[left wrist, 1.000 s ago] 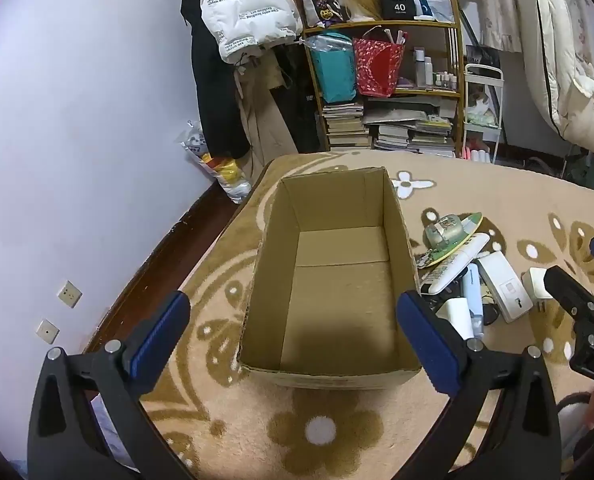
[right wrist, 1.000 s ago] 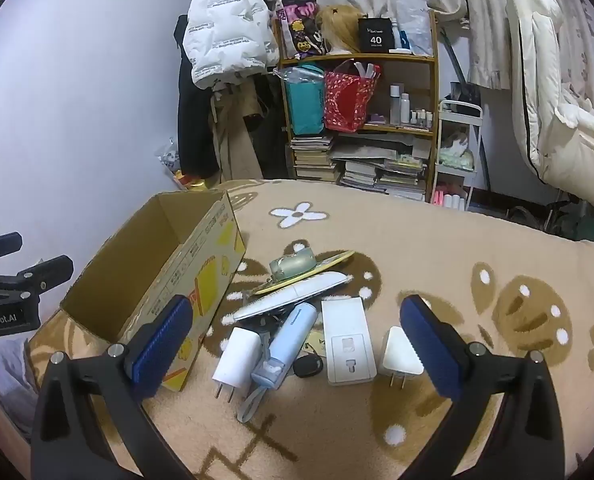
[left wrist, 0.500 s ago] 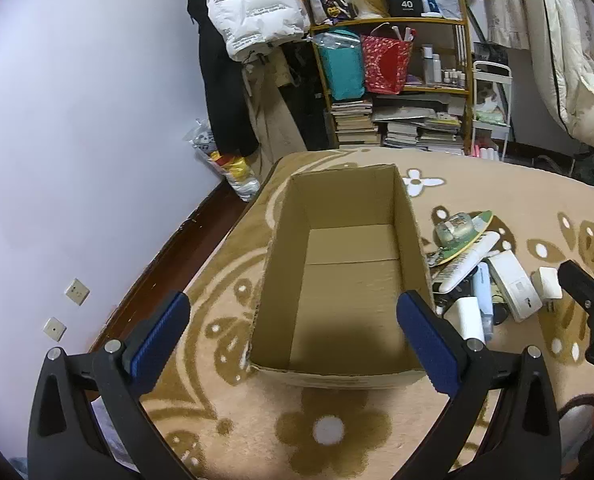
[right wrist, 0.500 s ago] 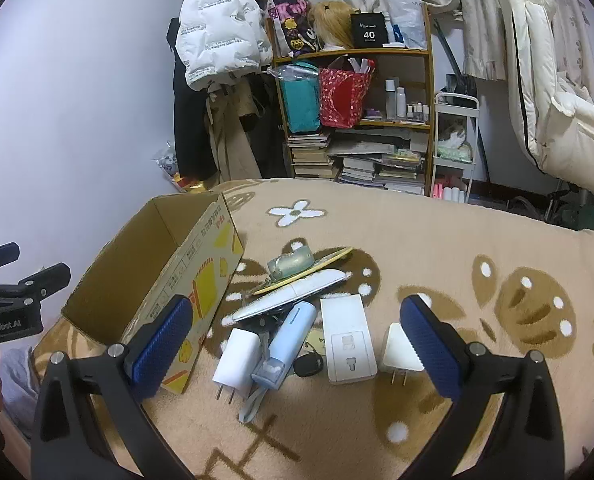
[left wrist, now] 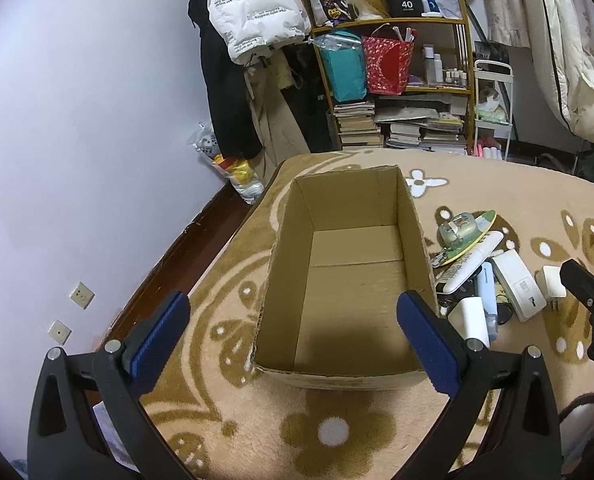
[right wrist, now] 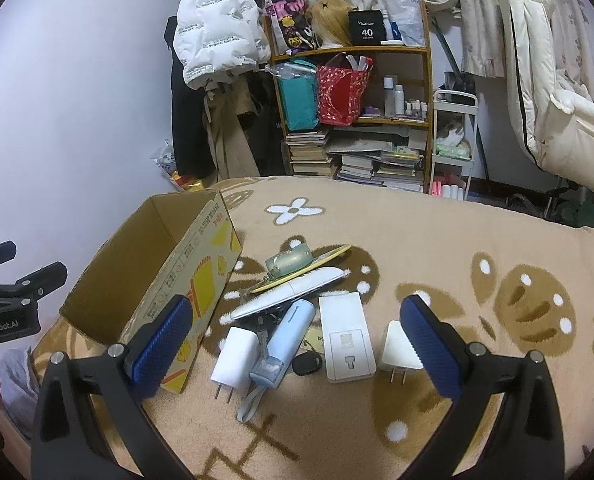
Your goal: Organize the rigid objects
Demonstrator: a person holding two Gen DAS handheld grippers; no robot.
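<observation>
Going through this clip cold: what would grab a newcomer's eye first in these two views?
The open cardboard box, empty inside, sits on the flowered blanket straight ahead of the open left gripper. Just right of the box lies a tight cluster of small items, among them a white charger, a pale blue tube and a white socket block, in front of the open right gripper.

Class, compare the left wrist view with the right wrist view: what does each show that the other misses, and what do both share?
Only the left wrist view shows the bare inside floor of the cardboard box and the wall sockets.

Only the right wrist view shows the box's printed yellow outer side and the grey strap under the blue tube.

Both show the box, the pile of white chargers beside it on the flowered blanket, and the bookshelf. Each tool, left and right, is open and empty.
</observation>
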